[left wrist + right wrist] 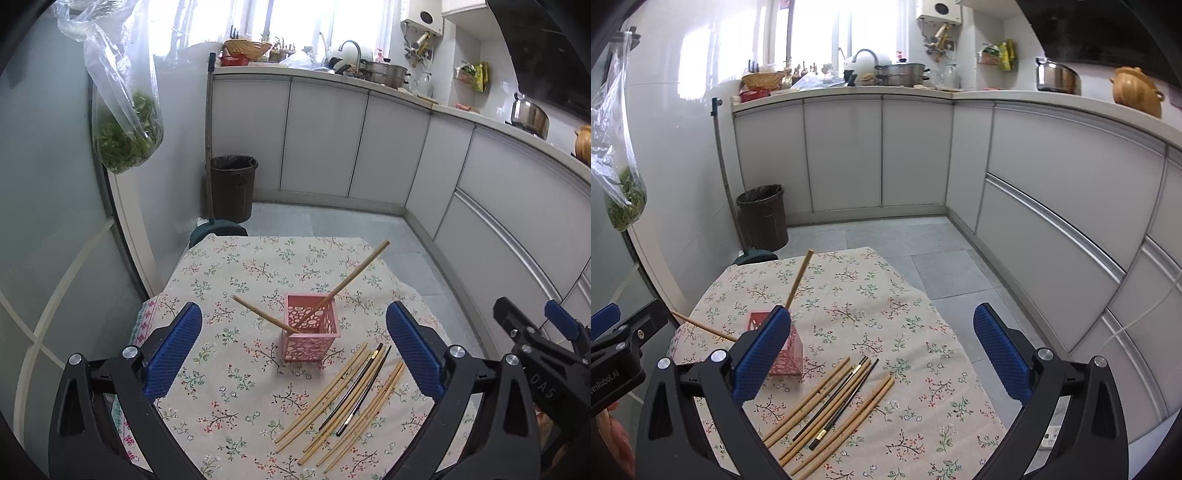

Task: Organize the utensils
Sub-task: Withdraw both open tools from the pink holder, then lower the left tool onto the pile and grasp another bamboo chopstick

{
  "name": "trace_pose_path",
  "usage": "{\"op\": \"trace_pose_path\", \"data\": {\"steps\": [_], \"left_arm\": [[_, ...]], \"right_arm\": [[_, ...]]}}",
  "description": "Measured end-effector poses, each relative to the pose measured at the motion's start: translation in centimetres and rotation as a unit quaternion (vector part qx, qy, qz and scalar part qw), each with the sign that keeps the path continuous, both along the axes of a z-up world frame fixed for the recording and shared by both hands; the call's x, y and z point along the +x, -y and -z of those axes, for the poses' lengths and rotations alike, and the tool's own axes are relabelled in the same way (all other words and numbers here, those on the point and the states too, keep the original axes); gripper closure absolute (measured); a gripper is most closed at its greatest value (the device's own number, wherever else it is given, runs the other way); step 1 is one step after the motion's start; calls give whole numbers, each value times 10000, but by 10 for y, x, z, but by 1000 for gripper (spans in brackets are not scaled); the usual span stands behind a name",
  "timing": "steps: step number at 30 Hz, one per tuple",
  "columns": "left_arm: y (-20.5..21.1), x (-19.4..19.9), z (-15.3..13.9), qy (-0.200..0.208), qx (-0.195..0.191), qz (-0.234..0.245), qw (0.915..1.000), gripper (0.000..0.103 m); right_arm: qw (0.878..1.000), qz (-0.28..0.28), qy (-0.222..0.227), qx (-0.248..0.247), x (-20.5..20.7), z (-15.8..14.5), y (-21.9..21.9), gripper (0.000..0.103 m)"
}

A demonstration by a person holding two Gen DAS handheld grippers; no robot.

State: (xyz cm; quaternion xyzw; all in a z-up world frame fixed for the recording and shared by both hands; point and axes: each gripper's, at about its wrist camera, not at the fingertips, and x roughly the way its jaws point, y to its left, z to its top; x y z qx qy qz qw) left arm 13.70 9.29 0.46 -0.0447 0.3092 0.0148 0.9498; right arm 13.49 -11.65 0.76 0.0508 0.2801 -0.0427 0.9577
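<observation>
A pink perforated holder [311, 327] stands on the floral tablecloth [236, 387] with two bamboo chopsticks [351, 279] leaning out of it, one left, one right. Several bamboo chopsticks and two black ones [345, 400] lie loose on the cloth to its right. My left gripper [295, 354] is open and empty, hovering above and just short of the holder. In the right wrist view, my right gripper [882, 354] is open and empty above the loose chopsticks [831, 404]; its left finger hides part of the holder [788, 356].
The small table's far edge [280, 239] drops to a tiled floor. A dark bin [232, 186] and a broom handle stand by the cabinets. A bag of greens [127, 133] hangs at the left. The right gripper's body [543, 354] shows at the right of the left wrist view.
</observation>
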Motion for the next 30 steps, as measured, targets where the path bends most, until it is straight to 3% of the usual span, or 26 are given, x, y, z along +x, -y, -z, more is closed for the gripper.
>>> {"op": "trace_pose_path", "data": {"steps": [6,11,13,16,18,21,30], "left_arm": [[17,4,24,-426,320,266,9982,7],[39,9,55,-1004,655,686,9904,7],[49,13,73,-1397,690,997,9827,7],[68,21,106,-2131,706,1496,9629,7],[77,25,121,-2425,669,1687,9530,7],[92,35,139,-2743,587,1851,9418,7],[151,94,170,-3479,397,2531,9019,8]], "right_arm": [[9985,310,-102,441,-21,15,24,6],[9943,627,-433,746,-36,40,50,6],[9920,775,-622,780,-39,52,63,6],[9867,1013,-897,897,-43,68,84,6],[9795,1207,-1047,1227,-44,76,101,6],[9656,1313,-1258,1857,-44,86,124,6],[9415,1496,-1565,2582,-43,105,157,6]]}}
